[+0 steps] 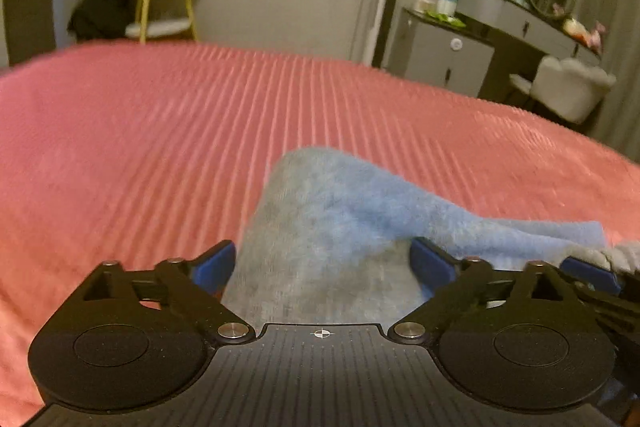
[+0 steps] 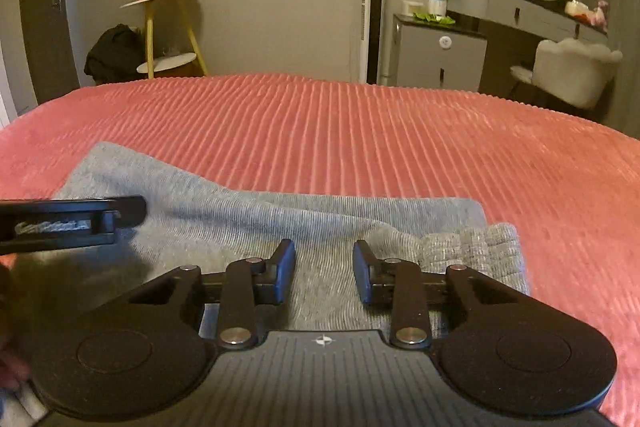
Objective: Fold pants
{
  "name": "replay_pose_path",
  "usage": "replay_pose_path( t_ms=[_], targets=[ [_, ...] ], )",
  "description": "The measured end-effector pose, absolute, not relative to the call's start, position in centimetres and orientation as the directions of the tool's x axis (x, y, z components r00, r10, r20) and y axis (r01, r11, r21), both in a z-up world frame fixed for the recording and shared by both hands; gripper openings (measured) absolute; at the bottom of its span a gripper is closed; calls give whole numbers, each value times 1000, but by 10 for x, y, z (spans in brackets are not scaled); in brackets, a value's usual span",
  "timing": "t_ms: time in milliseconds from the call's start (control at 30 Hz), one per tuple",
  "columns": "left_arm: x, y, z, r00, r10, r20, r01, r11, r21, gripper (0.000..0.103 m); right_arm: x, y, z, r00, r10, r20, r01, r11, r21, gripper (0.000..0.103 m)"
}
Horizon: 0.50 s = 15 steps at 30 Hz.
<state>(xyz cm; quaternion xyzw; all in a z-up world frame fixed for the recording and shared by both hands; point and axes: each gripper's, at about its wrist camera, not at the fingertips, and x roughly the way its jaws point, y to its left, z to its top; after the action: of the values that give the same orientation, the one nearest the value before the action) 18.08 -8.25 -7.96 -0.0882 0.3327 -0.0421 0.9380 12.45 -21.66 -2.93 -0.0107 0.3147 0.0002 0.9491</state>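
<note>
We've got the grey pants (image 2: pixel 256 223) already folded into a compact stack at the near edge of the red bedspread (image 2: pixel 400 131), ribbed cuff at right, so approx. done w/ maybe a tidy-up left. Left gripper (image 1: pixel 322 259) spread wide, right gripper (image 2: pixel 324 269) part-open, neither grasping cloth (no legible labels anywhere).

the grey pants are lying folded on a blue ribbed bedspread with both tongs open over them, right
Not quite: the bedspread is pinkish red, not blue, as the right wrist view shows. The rest holds: the grey pants lie folded on it, with the left tongs and right tongs open over them.
</note>
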Motion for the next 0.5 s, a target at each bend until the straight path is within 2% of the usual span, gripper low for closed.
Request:
replay_pose_path(
  t_ms=[100,267,333,367,400,500],
  targets=[
    [177,-71,-84,768,-179,-615,9,963,-269,102,119,-213,-35,819,-5,-574,-13,1000,-27,32],
    [150,-62,-74,749,-192,-634,53,971,-232,102,111,-213,-25,787,36,-615,-55,998,-13,33],
    [134,-58,-68,738,-199,-645,70,973,-220,102,100,-218,-17,753,83,-653,-67,997,49,37],
    [123,-54,-66,733,-206,-648,80,972,-219,102,92,-221,-17,730,124,-672,-82,992,94,44],
    [117,-53,-66,731,-202,-652,78,974,-215,102,80,-223,-18,719,154,-678,-94,988,125,47],
    [97,-52,-69,705,-203,-680,79,975,-210,102,45,-216,-17,705,138,-696,-123,990,71,47]
  ],
)
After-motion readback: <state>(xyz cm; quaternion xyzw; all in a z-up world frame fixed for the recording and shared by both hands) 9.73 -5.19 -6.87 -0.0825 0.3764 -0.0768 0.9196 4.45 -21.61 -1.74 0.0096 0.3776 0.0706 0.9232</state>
